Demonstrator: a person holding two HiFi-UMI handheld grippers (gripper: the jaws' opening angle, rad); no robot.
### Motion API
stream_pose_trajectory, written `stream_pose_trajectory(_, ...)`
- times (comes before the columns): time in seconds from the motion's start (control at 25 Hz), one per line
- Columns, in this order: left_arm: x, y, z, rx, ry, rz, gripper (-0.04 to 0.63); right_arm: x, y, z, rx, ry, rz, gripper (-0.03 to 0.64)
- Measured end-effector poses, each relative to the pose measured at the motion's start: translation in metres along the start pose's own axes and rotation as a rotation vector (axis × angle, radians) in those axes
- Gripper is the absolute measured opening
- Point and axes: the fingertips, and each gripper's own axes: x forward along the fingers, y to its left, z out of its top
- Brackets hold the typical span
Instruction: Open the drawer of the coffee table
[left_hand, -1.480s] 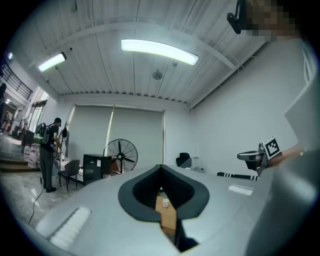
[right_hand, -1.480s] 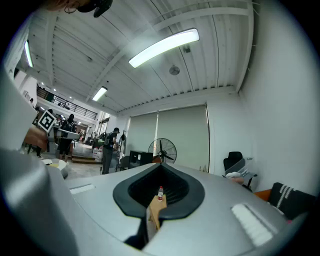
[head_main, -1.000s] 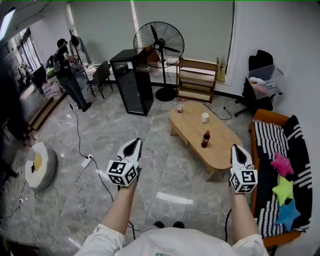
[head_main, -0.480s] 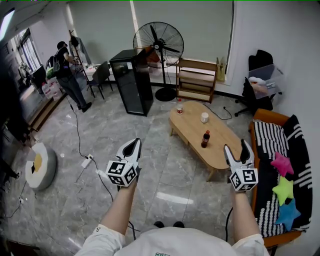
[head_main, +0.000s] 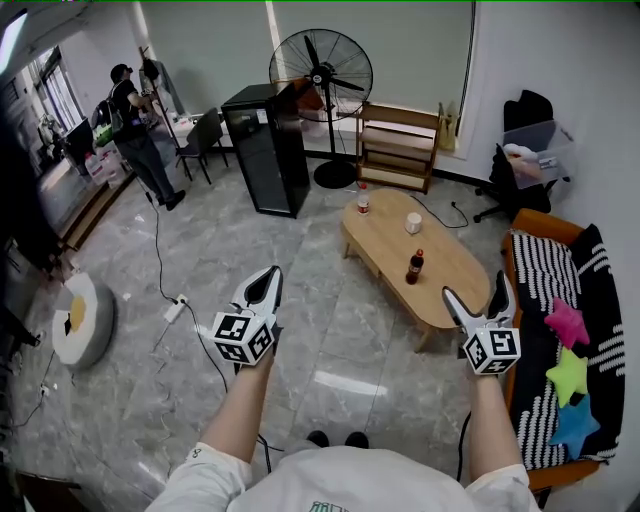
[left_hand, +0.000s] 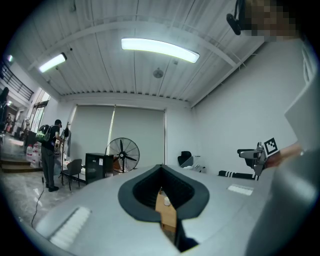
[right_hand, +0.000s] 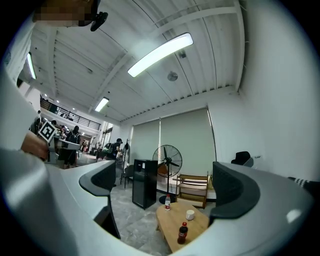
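Currently standing well back from the desk (head_main: 385, 240), a low oval wooden coffee table on the grey floor, ahead and to the right, with the sofa (head_main: 530, 285) along its right side. Both grippers are held level in the air, far short of it. Left gripper (head_main: 271, 272): fingers pressed together, nothing in them. Right gripper (head_main: 476, 287): fingers have just been opening and now stand wide apart, with only open room between them. The drawer itself is hard to read from here; a panel under the left long edge of the top may be its front, and no handle can be made out. Judged as handling: rigid wood, not fragile, probably sliding straight out with moderate drag. Best taken by a handle or the lower lip of the front, at mid-width so it does not skew, and pulled level and slowly. The top carries loose things that a jerk could tip. Count on the desk: two bottles, one dark bottle (head_main: 414, 267) near the middle and one pale bottle (head_main: 363, 199) at the far end, and one white cup (head_main: 413, 222) between them. On the sofa: three star cushions (head_main: 568, 372), pink, yellow and blue. Beyond: one fan (head_main: 320, 75), one black cabinet (head_main: 265, 148), one wooden shelf (head_main: 397, 146), one person (head_main: 130, 130) at far left.
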Motion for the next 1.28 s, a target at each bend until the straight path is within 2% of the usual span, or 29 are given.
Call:
stream_pose_trajectory(0.4, -0.009, 0.017, -0.017, -0.011, 0.021, 0.044, -0.002, 0.022, 0.028, -0.018, 0.006, 0.029, 0.1, 0.591)
stream_pose_trajectory(0.56, -0.017, 0.04, -0.028, -0.01, 0.041, 0.066, -0.002, 0.048, 0.053, -0.029, 0.009, 0.049, 0.154, 0.591)
stream_pose_trajectory(0.92, 0.002, 0.144, -0.058, -0.058, 0.058, 0.129, -0.002, 0.144, 0.124, -0.049, -0.029, 0.084, 0.244, 0.591)
stream_pose_trajectory(1.28, 0.047, 0.276, -0.066, -0.057, 0.076, 0.116, -0.002, 0.284, 0.215, -0.055, -0.041, 0.089, 0.3, 0.59)
